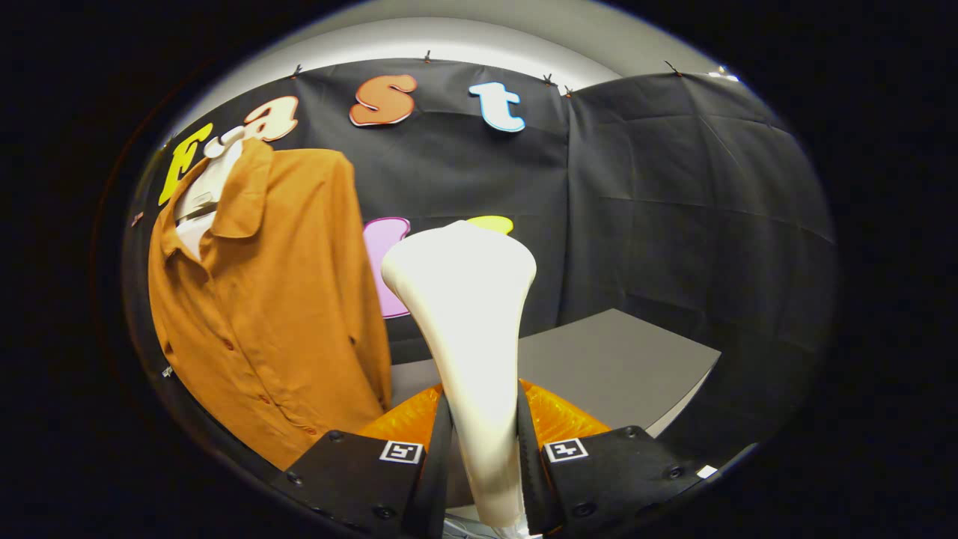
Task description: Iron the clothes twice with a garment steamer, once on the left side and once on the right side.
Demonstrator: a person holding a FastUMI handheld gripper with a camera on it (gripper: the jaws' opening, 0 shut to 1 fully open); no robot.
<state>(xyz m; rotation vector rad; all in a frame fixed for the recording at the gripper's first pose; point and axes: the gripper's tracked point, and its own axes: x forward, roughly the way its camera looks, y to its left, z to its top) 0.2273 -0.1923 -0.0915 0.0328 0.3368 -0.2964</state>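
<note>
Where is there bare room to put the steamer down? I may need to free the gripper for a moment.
The grey tabletop beyond the fingers is bare, bordered by the black cloth wall behind. Beside the orange shirt it is crowded: the shirt hangs close to the white steamer, which the gripper is shut on.

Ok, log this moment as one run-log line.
gripper: shut on steamer | steamer: upright between fingers, head apart from shirt | shirt: hanging beside steamer | table: beyond fingers

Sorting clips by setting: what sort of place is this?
Likely a staged booth: black cloth wall, a hung orange shirt, a grey table. The tool grips a white steamer.
</note>
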